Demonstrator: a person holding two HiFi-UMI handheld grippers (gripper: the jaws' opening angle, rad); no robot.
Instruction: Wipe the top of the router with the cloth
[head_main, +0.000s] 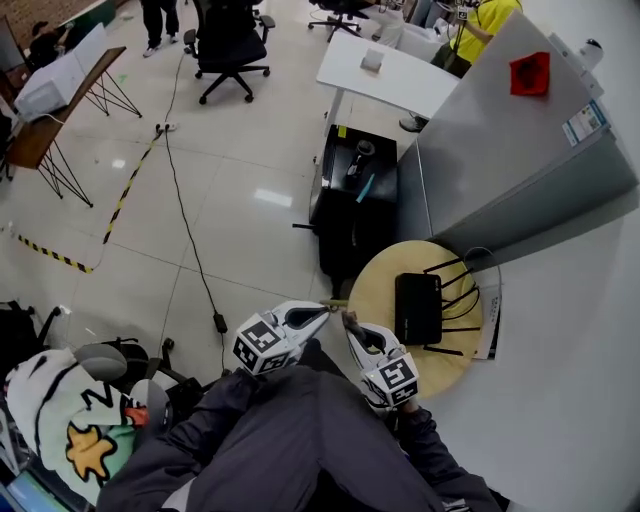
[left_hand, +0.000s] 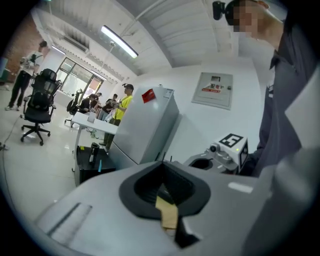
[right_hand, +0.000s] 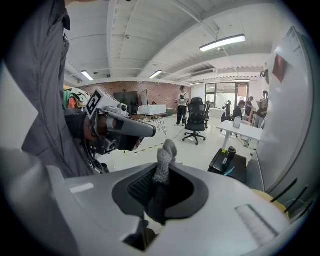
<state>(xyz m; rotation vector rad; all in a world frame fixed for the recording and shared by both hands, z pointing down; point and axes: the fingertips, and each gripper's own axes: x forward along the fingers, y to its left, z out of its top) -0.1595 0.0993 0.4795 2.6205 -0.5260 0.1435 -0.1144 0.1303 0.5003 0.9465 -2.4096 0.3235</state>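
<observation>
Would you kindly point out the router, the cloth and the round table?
router (head_main: 418, 307), head view, middle of its black top
cloth (right_hand: 162, 165), right gripper view, its grey upper part
round table (head_main: 372, 290), head view, bare wooden top

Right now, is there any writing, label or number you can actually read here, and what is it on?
None can be read.
Red sticker on the grey cabinet: too small.
White label on its edge: too small.
Notice on the wall panel: blurred.
Marker cubes: black-and-white patterns, no letters.
</observation>
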